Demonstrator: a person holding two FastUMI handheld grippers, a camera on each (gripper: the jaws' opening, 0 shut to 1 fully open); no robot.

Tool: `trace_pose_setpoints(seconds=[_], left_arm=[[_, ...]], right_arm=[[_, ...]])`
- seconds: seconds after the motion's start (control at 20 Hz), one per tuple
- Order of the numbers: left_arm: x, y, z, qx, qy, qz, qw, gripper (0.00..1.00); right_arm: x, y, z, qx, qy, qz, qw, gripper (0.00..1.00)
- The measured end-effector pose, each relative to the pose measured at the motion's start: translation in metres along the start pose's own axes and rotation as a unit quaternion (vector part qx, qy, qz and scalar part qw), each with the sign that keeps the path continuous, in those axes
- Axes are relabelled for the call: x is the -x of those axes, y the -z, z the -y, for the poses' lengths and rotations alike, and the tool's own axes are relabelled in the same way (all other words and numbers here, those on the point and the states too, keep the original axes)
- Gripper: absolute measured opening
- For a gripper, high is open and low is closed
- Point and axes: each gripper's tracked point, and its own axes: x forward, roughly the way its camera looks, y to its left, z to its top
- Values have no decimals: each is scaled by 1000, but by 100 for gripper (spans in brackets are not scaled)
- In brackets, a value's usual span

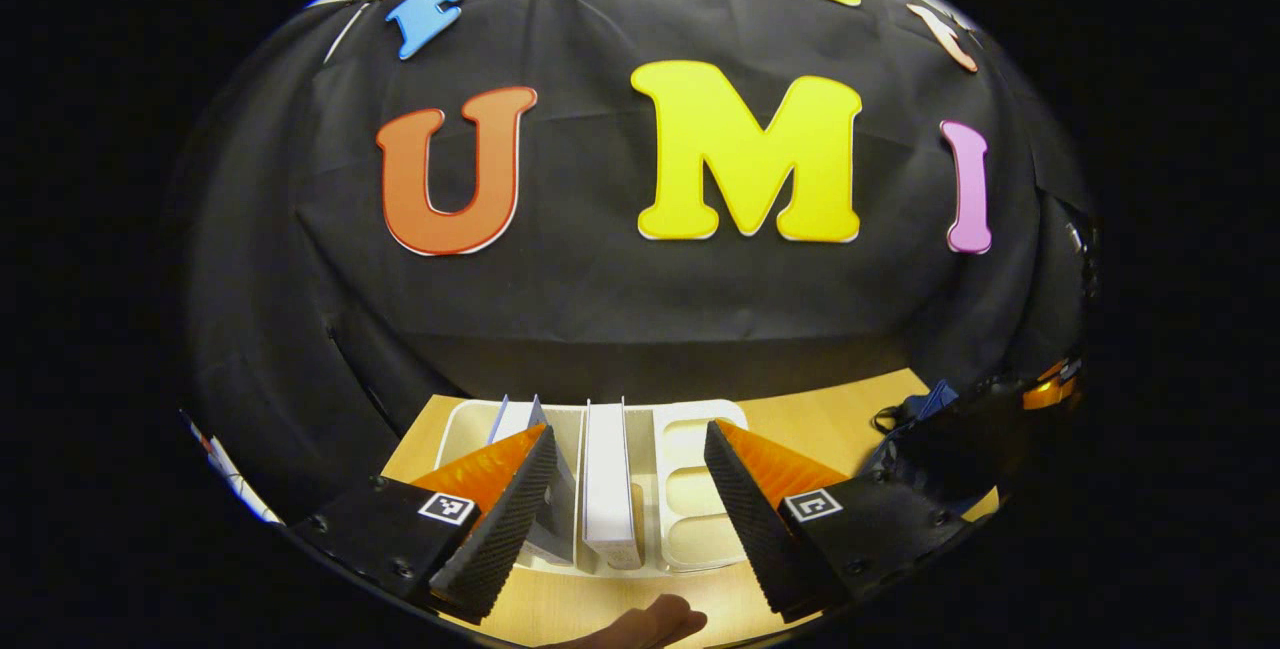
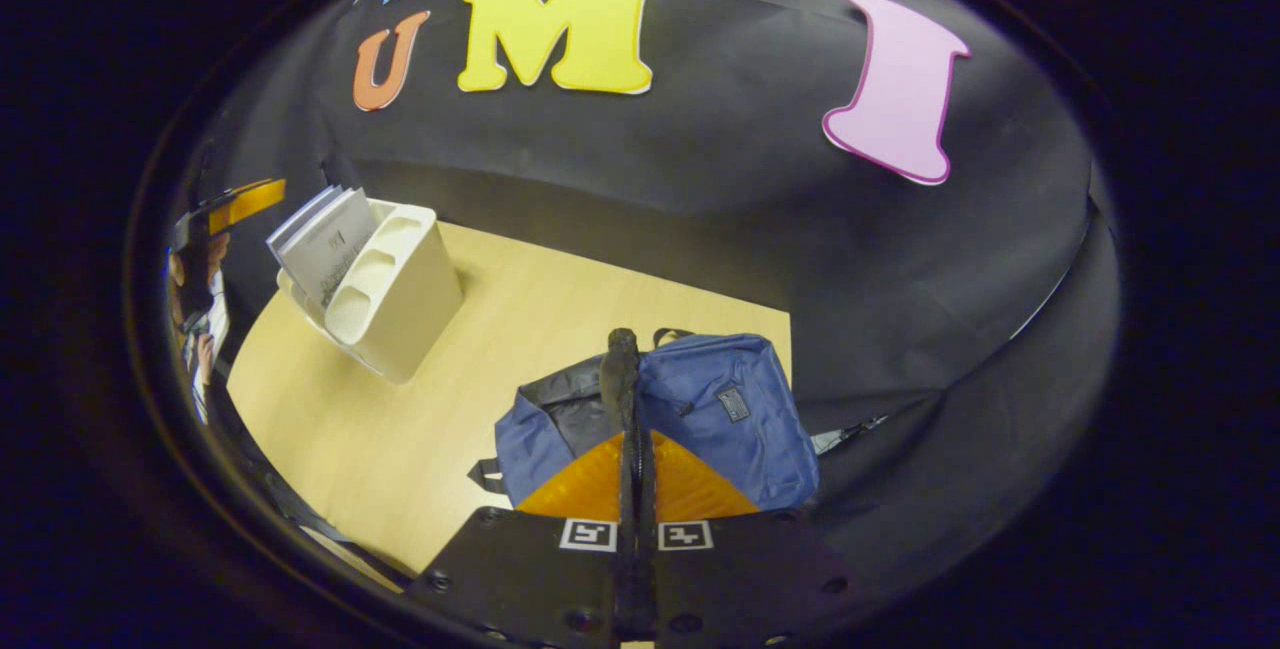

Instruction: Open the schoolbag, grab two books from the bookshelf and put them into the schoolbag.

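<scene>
Two books at least stand in the white bookshelf [image 1: 690,449], and none of them has reached the schoolbag [image 2: 740,419] yet, so I judge the loading half of the job not begun. My left gripper [image 1: 625,514] hangs spread wide just in front of the shelf, its fingers on either side of a white book [image 1: 607,479] that stands upright in a middle slot; neither finger touches it. A second, greyer book [image 1: 555,504] leans in the slot to the left of it, partly behind my left finger.

Further right on the wooden table [image 2: 560,289], well apart from the shelf, lies the blue schoolbag. My right gripper [image 2: 624,379] is pressed together on a dark strap or flap [image 2: 622,369] at the bag's top. Dark lining [image 2: 570,409] shows left of my fingers, so the bag looks partly open. What remains, I judge: close on a book, carry it across, then repeat.
</scene>
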Motion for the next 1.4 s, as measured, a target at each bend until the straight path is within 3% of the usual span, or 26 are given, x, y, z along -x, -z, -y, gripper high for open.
trace_pose_setpoints(seconds=[0.2, 0.3, 0.45, 0.5, 0.55, 0.65, 0.8, 0.95, 1.15, 1.35, 1.4], left_arm=[[-39, 28, -5, -10, -6, -95, 995, 96], [-48, 44, -6, -25, -23, -140, 990, 96], [-62, 73, -5, -33, -19, -218, 975, 96], [-66, 77, -3, -30, -15, -233, 972, 100], [-69, 84, 0, -23, -9, -256, 966, 93], [-73, 97, 0, -4, -12, -301, 954, 89], [-77, 102, -9, 16, -35, -332, 943, 72], [-66, 109, -12, 35, -32, -357, 933, 48], [-35, 97, -14, 41, -56, -356, 932, 46], [16, 82, -3, 55, -41, -348, 935, 45], [31, 81, 1, 64, -36, -346, 935, 49]], right_arm=[[0, -1, 12, -14, -9, 7, 1000, 3], [-3, 5, 14, -18, -13, 3, 1000, 0], [-6, 9, 17, -25, -15, 5, 1000, 0], [-6, 11, 18, -29, -18, 5, 999, 1], [-6, 14, 20, -32, -18, 4, 999, 3], [-7, 17, 20, -34, -20, 4, 999, 0], [-5, 23, 22, -33, -23, 5, 999, 0], [-4, 32, 24, -32, -21, 2, 999, 0], [-5, 42, 23, -32, -24, 1, 999, 0], [-5, 50, 18, -32, -35, 2, 999, 0], [-5, 51, 18, -34, -38, 3, 999, 0]])
